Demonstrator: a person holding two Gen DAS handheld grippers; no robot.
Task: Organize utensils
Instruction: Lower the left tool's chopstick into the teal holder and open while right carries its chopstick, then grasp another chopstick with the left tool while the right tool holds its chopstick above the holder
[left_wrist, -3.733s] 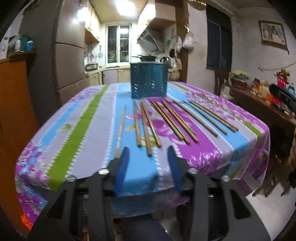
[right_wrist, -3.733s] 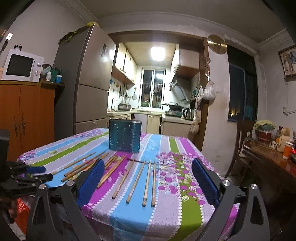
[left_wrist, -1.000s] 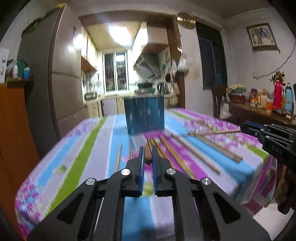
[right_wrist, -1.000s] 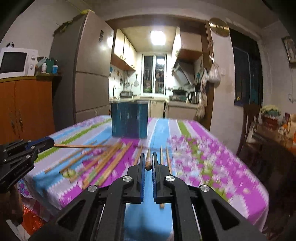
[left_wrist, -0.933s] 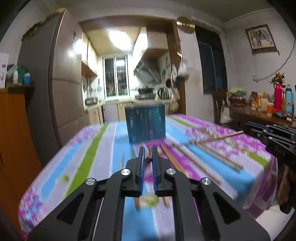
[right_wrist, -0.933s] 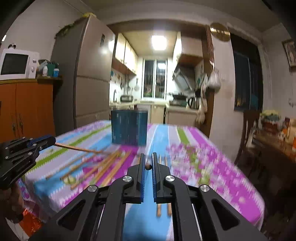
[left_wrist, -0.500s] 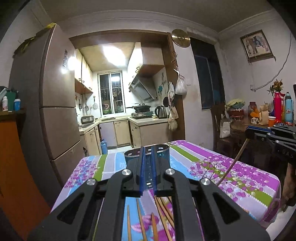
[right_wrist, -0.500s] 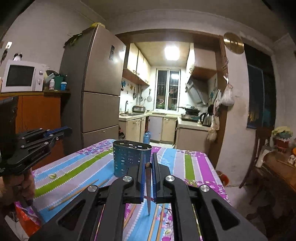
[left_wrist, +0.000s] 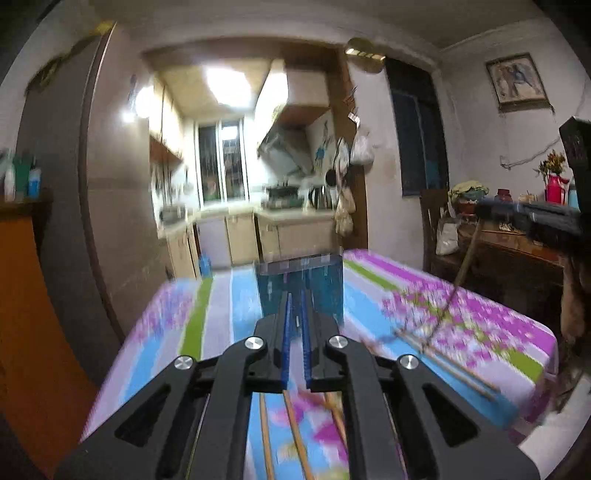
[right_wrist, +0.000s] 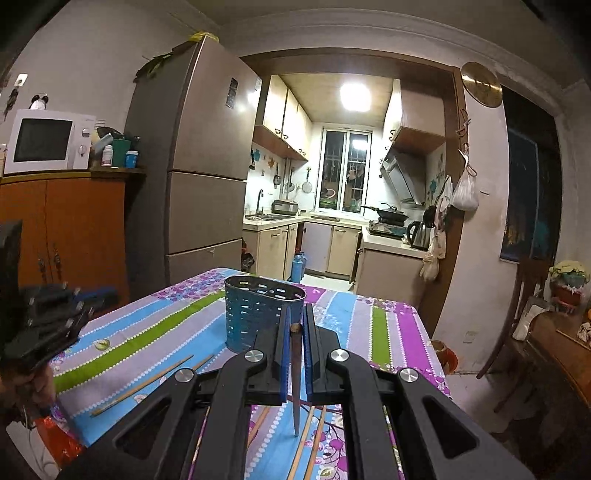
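The right tongs (right_wrist: 294, 328) are clamping a single dark chopstick (right_wrist: 295, 384) near its top end, the blue pads pressing on it from both sides. The chopstick is hanging almost straight down toward six o'clock in the right wrist view, its thin tip pointing at the striped, flowered desk (right_wrist: 155, 332) among the loose chopsticks (right_wrist: 310, 443) that are lying there. Just beyond the right tongs, at twelve o'clock of them, a blue perforated utensil holder (right_wrist: 258, 314) is standing upright on the desk with its mouth open.

The left tongs (left_wrist: 295, 325) are standing narrow, the pads nearly meeting; that view is smeared, so I cannot tell whether anything is pinched between them. The utensil holder (left_wrist: 325, 284) is showing directly behind them at twelve o'clock. More chopsticks (left_wrist: 295, 435) are lying on the desk (left_wrist: 192, 325) under the left tongs at six o'clock, and another group (left_wrist: 443, 362) is lying at three to four o'clock. At three o'clock in the left wrist view the right tongs (left_wrist: 480, 210) are holding the chopstick (left_wrist: 458, 277), which is slanting down toward the desk. At nine o'clock in the right wrist view the left tongs (right_wrist: 103, 295) are appearing blurred, with a hand (right_wrist: 33, 384) below them.
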